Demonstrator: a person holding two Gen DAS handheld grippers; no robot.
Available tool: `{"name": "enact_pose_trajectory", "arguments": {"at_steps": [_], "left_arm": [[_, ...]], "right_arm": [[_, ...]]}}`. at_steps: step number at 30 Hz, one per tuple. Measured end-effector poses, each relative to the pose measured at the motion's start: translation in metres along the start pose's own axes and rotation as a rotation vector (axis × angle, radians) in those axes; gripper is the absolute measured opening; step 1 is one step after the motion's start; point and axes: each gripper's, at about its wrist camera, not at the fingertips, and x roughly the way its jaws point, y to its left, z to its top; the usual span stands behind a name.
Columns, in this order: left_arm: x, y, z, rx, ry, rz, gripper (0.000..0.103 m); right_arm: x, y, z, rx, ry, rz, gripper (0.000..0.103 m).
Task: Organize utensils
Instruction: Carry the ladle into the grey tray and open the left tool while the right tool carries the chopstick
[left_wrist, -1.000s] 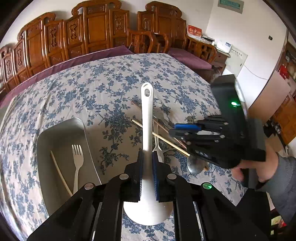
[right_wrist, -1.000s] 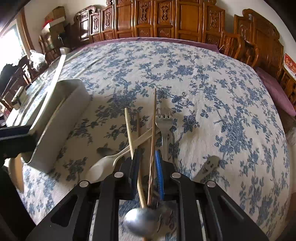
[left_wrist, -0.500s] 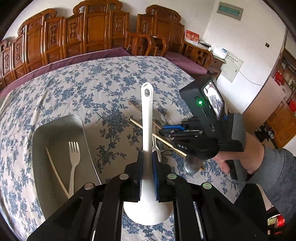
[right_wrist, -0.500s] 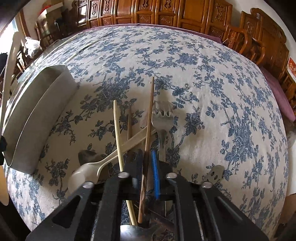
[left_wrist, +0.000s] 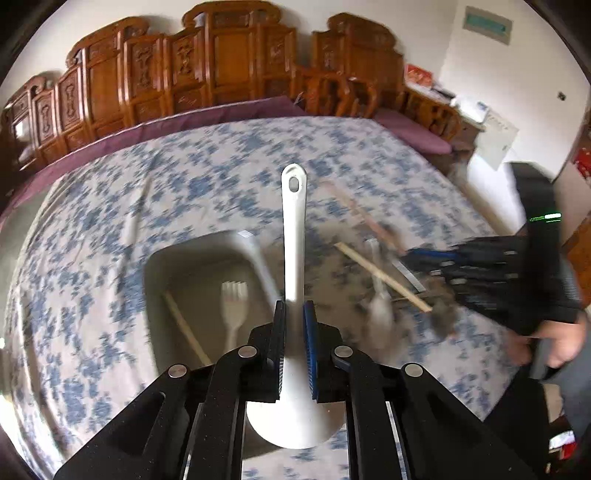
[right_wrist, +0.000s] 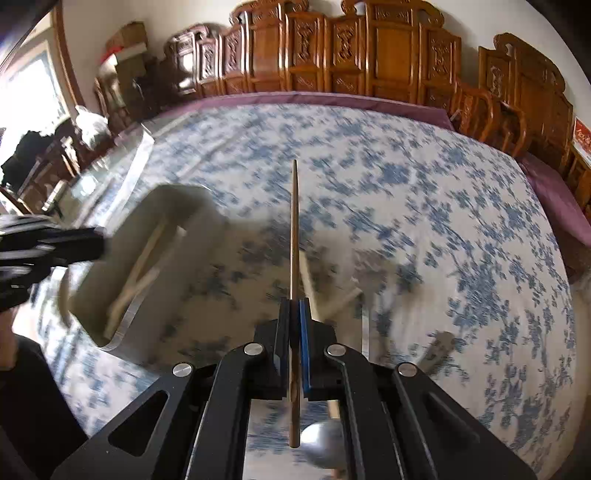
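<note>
My left gripper (left_wrist: 294, 314) is shut on a white plastic spoon (left_wrist: 294, 236), handle pointing away, bowl under the jaws, hanging over the near right edge of the grey metal tray (left_wrist: 155, 266). In the tray lie a white fork (left_wrist: 233, 310) and a pale chopstick (left_wrist: 186, 328). My right gripper (right_wrist: 294, 310) is shut on a brown chopstick (right_wrist: 293, 229), lifted off the cloth and pointing away. It also shows in the left wrist view as the right gripper (left_wrist: 413, 258), above the blurred pile of loose utensils (left_wrist: 380, 295). In the right wrist view the tray (right_wrist: 147, 258) is at the left.
A blue-flowered cloth (right_wrist: 443, 221) covers the round table. Carved wooden chairs (left_wrist: 221, 74) ring its far side. A metal spoon bowl (right_wrist: 321, 439) lies below the right gripper. A person's hand (left_wrist: 557, 339) holds the right gripper. The left gripper's black body (right_wrist: 40, 251) juts in at the left.
The right gripper has shut on the brown chopstick and lifted it off the pile. The left gripper has carried the white spoon left, towards the tray.
</note>
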Motion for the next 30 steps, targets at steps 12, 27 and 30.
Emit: {"name": "enact_pose_trajectory", "arguments": {"at_steps": [12, 27, 30], "left_arm": [[0.029, 0.051, -0.008, -0.101, 0.054, 0.054, 0.010], [-0.020, 0.094, -0.023, -0.187, -0.059, 0.144, 0.047], [-0.028, 0.104, -0.023, -0.208, -0.091, 0.177, 0.064]], "right_arm": [[-0.005, 0.059, 0.008, -0.050, -0.022, 0.056, 0.006], [0.015, 0.116, 0.012, -0.053, 0.001, 0.124, 0.006], [0.023, 0.129, 0.014, -0.046, 0.005, 0.135, 0.006]]}}
